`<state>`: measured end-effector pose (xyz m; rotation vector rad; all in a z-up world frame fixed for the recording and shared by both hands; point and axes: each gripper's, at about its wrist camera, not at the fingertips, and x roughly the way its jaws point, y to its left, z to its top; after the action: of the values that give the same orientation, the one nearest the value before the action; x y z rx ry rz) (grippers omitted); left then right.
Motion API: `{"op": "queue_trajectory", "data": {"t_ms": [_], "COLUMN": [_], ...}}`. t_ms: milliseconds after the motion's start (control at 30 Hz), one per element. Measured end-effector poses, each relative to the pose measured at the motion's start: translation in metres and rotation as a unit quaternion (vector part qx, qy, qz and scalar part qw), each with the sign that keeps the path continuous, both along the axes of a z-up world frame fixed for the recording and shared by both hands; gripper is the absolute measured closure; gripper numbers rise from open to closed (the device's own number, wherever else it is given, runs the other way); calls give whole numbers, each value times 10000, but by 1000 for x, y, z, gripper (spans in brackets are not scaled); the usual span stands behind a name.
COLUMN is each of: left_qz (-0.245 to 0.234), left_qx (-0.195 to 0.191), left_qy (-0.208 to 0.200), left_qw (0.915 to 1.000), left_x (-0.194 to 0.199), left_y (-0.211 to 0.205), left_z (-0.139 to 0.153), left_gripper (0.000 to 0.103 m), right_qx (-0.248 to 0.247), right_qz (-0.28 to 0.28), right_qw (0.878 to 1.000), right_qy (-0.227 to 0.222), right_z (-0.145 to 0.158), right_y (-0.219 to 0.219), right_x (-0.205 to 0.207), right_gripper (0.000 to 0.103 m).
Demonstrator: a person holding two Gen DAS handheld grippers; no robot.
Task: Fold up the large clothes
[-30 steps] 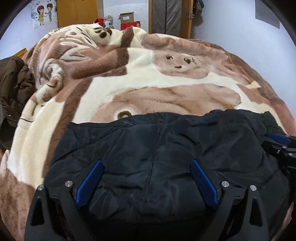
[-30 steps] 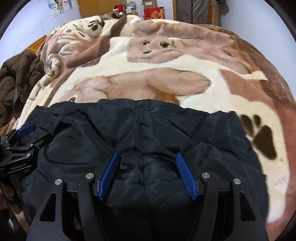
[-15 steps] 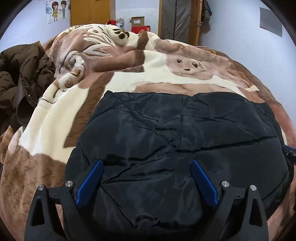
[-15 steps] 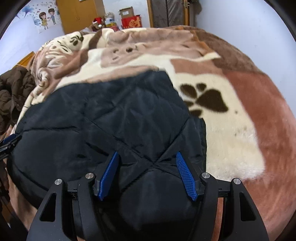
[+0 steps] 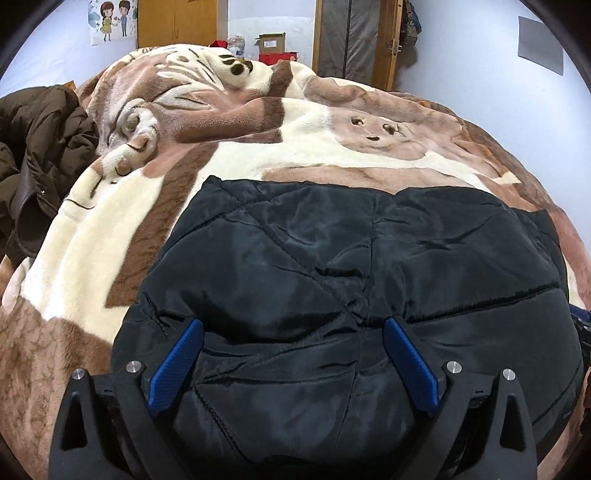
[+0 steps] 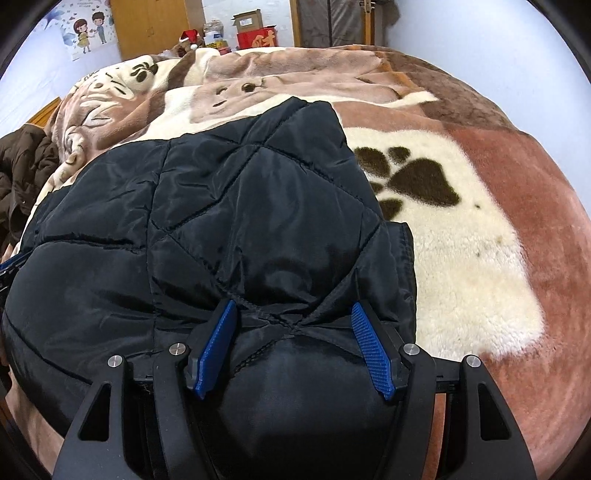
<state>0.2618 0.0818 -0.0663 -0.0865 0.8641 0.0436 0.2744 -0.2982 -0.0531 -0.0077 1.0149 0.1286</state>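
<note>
A black quilted jacket [image 5: 332, 266] lies folded on the bed's brown and cream animal-print blanket [image 5: 258, 147]. It also fills the left and middle of the right wrist view [image 6: 229, 206]. My left gripper [image 5: 291, 328] is open, its blue pads spread wide over the jacket's near edge. My right gripper [image 6: 291, 314] is open, its pads either side of a puckered seam at the jacket's near right part. Neither gripper pinches the fabric. A bit of the right gripper shows at the right edge of the left wrist view [image 5: 581, 321].
A dark brown coat [image 5: 33, 155] lies heaped at the bed's left side, also in the right wrist view [image 6: 22, 173]. Wooden cabinets [image 5: 173, 22], boxes [image 5: 271, 42] and a door stand beyond the bed. Pale wall runs along the right.
The jacket's near part was folded away over itself, showing its quilted back. Both grippers drew back toward the near edge and now sit open over it.
</note>
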Motion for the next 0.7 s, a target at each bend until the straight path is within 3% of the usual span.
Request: {"op": "queue_trajectory", "data": {"t_ms": [100,267,367,500,600,700], "left_qz": [1,81,351,424,426,343], "left_qx": [15,113,93,-474,-553,-433], "left_qy": [52,-300,-80,178,218,39], "left_qw": [10000,9995,9993,9978,9973,9985], "left_x": [-4,-16,-9,-3,-1,4], "left_y": [2,23,42,58,61,60], "left_z": [11,37,23,-8,-3,16], "left_gripper": [6,6,6,4,6,6], "right_qx": [26,232,197,137,178,207], "right_qz": [-94,-218,-355,-344,-413,-450], "right_qw": [9999,9988,9991,9993,9989,9986], "right_qy": [73,-367,-147,45,100,-178], "right_z": [12,51,36,8,13,40], "right_y": [-1,-10,-16,-20,-22,-21], "right_x": [2,3,17,23,24,22], "right_gripper": [39,39,39,39,39,44]}}
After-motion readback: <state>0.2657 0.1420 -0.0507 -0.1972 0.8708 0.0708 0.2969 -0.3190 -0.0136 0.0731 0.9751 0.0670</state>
